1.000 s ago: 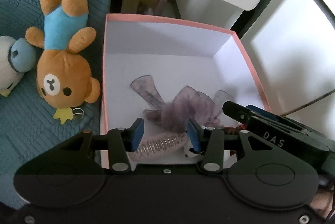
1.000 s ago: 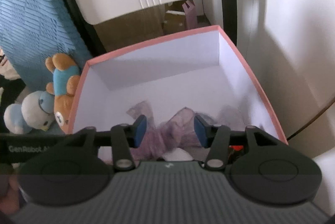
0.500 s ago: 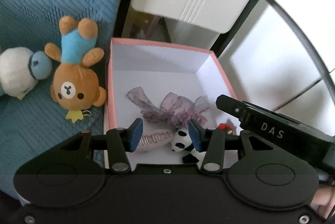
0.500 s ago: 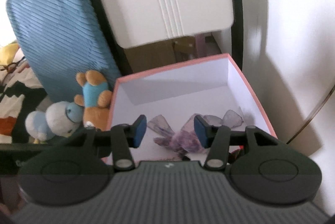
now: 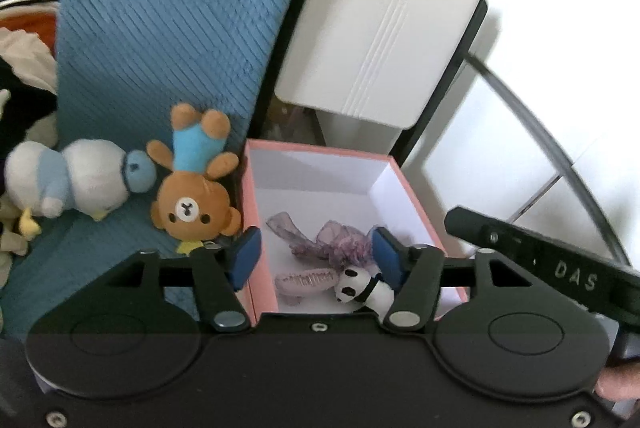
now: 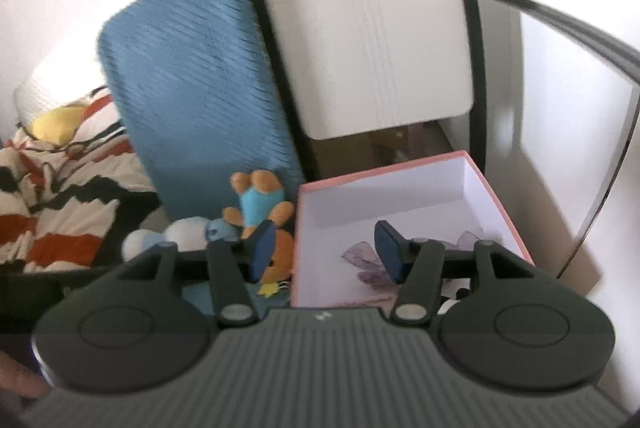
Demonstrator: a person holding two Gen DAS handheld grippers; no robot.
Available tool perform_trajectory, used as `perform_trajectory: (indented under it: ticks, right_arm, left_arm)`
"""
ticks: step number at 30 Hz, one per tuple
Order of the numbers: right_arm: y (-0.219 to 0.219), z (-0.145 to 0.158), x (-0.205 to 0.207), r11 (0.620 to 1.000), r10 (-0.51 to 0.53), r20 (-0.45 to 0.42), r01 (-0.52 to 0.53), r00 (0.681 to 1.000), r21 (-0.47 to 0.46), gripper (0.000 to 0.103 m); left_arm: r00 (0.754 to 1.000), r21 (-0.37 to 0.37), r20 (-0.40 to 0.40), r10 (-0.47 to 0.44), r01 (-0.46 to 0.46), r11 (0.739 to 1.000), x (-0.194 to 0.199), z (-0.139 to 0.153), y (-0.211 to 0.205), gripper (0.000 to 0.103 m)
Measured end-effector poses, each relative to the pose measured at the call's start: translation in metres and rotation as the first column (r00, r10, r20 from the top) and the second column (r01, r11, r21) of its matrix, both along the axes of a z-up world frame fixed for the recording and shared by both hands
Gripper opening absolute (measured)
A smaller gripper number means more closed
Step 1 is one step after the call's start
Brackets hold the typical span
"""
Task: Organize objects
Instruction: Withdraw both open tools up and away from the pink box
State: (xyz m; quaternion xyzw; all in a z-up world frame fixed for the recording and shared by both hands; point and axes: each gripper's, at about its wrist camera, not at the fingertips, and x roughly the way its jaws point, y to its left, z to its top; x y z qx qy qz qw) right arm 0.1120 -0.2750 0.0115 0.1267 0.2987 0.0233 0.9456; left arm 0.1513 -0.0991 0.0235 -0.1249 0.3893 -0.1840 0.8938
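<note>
The right wrist view is blurred, and the right hand-held gripper (image 6: 325, 246) covers the near part of the pink box (image 6: 498, 206), so only a corner of the purple ribbon (image 6: 362, 256) shows inside. In the left wrist view the left hand-held gripper (image 5: 316, 254) cuts off the near wall of the box (image 5: 412, 196); a black bar marked DAS (image 5: 560, 268) crosses at 3 o'clock.

The box stands beside a blue ribbed cushion (image 5: 172, 40), with a white chair back (image 5: 380, 28) at 12 o'clock behind it. A striped blanket (image 6: 60, 180) lies at 9 o'clock in the right view only.

The left view alone shows the whole contents: the ribbon (image 5: 332, 238), a pink hair clip (image 5: 306, 278) and a small panda toy (image 5: 368, 290) lying together on the box floor. A brown bear (image 5: 196, 200) lies upside down against the box's left wall, with a white and blue bird toy (image 5: 76, 180) just beside it.

Both hand-held grippers have their jaws spread wide, holding nothing.
</note>
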Motion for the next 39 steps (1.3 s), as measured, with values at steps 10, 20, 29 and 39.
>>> perform_trajectory:
  ticks: [10,20,29,39]
  right_arm:
    - [0.049,0.02,-0.069,0.997,0.082,0.076,-0.081,0.994,-0.008,0.057]
    - [0.079,0.029,-0.125,0.989,0.148,0.126,-0.149,0.981,-0.001,0.057]
    - [0.092,0.015,-0.143,0.988,0.15,0.105,-0.153,0.983,0.014,0.057]
    - [0.101,-0.017,-0.131,0.982,0.186,0.116,-0.19,0.976,0.017,0.095]
  left_arm:
    - [0.991,-0.001,0.115,0.063,-0.063,0.998,-0.087,0.027,0.054,0.075]
    - [0.974,-0.011,0.189,0.126,-0.126,0.992,-0.162,0.041,0.096,0.086]
    - [0.958,-0.014,0.236,0.161,-0.162,0.987,-0.198,0.038,0.114,0.101]
    - [0.95,0.016,0.262,0.17,-0.181,0.983,-0.2,0.025,0.122,0.103]
